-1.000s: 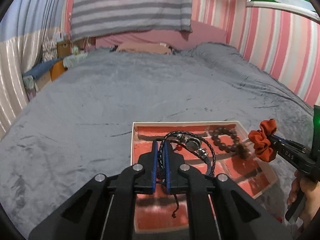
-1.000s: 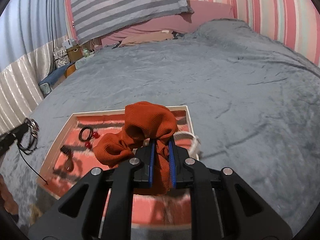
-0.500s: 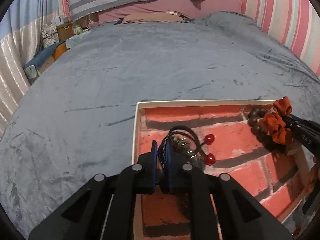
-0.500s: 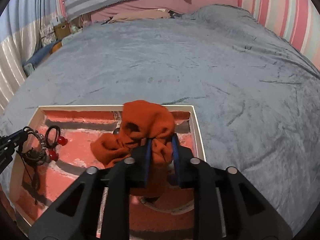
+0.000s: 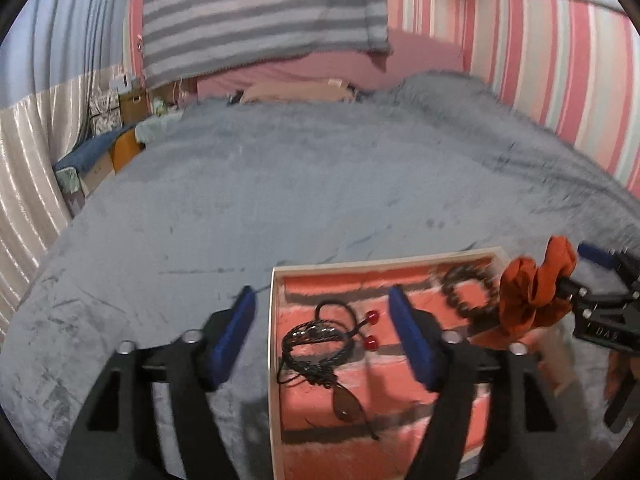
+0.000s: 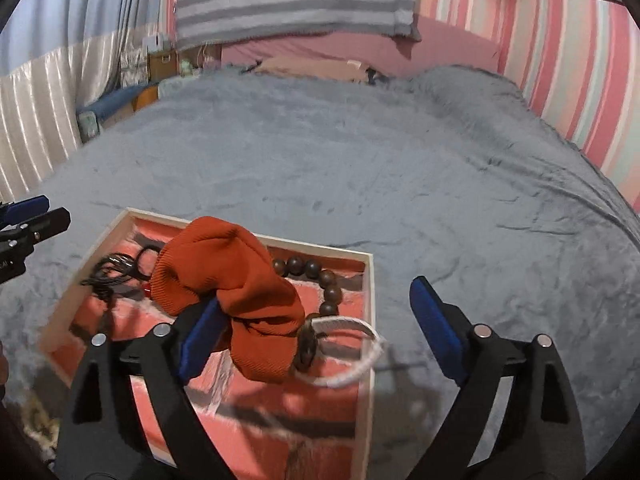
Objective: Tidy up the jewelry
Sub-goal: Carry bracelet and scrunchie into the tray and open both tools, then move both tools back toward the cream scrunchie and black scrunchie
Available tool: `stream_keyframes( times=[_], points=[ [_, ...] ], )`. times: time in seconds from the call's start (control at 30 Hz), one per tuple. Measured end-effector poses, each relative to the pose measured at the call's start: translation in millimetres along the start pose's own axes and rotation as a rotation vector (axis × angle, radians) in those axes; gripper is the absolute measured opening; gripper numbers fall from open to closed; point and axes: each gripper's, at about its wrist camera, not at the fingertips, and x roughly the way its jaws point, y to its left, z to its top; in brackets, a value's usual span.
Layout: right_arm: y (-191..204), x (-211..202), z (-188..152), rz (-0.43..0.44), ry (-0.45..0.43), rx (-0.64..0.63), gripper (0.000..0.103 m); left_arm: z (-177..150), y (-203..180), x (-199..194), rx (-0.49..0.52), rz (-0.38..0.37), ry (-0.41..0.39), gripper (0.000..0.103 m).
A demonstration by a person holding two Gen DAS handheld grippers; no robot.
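Observation:
A white-rimmed tray (image 5: pixel 273 320) with a brick-pattern lining lies on the grey bed. My left gripper (image 5: pixel 320 294) hovers over its left rim, jaws opening and nothing between them. Below it, the black braided bracelet (image 5: pixel 316 344) lies in the tray beside a hair tie with red beads (image 5: pixel 370 328). My right gripper (image 6: pixel 316 294) is opening too. The orange scrunchie (image 6: pixel 232 280) hangs off its left finger over the tray, with the other finger far from it. A brown bead bracelet (image 6: pixel 320 272) and a white cord loop (image 6: pixel 348 356) lie under it.
The grey blanket (image 5: pixel 320 200) stretches far beyond the tray. A striped cloth (image 5: pixel 260 12) hangs at the head end, and boxes (image 5: pixel 100 160) stand at the left of the bed. A pink striped wall (image 6: pixel 580 80) runs along the right. A hand (image 5: pixel 624 376) holds the right gripper.
Both grippers went from shut to wide open. The black bracelet dropped from the left jaws into the tray. The right jaws let go of the scrunchie, which still hangs on one finger.

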Motion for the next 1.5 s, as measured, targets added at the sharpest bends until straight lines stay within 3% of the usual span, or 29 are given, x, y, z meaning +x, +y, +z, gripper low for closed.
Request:
stream_keyframes(
  times=[0.17, 0.3, 0.57, 0.67, 0.8, 0.97, 1.1, 1.27, 1.5],
  points=[
    [-0.4, -60.3, -27.1, 0.005, -0.055, 0.017, 0.09, -6.3, 7.7, -75.3, -0.027, -0.045, -0.097, 0.088],
    [2.5, -104.0, -63.5, 0.03, -0.087, 0.059, 0.09, -35.1, 20.7, -125.7, -0.022, -0.015, -0.138, 0.094],
    [11.1, -132.4, -128.6, 0.039, -0.087, 0.097, 0.09, -105.6, 41.8, -153.0, -0.052, 0.006, -0.074, 0.094],
    [10.0, -121.3, -128.5, 0.045, -0.07, 0.112, 0.089, -120.1, 43.6, -150.8, -0.075, -0.005, -0.046, 0.094],
    [11.4, -86.4, -93.0, 0.022, -0.043, 0.081, 0.089, -121.4, 44.2, -146.1, -0.09, -0.008, -0.037, 0.094],
    [8.1, 5.8, -42.3, -0.038, 0.145, 0.062, 0.089, -102.1, 42.7, -129.1, -0.092, -0.009, -0.036, 0.094],
    [7.7, 53.3, -34.8, -0.074, 0.256, 0.031, 0.089, -90.6, 41.4, -111.0, -0.085, 0.002, -0.033, 0.094],
    [11.2, 69.7, -42.9, -0.075, 0.332, -0.048, 0.095, -89.0, 43.8, -90.1, -0.081, -0.01, -0.014, 0.094],
    [11.6, 50.6, -56.5, -0.027, 0.369, -0.073, 0.098, -96.4, 45.6, -81.0, -0.095, -0.012, 0.007, 0.094]
  ],
)
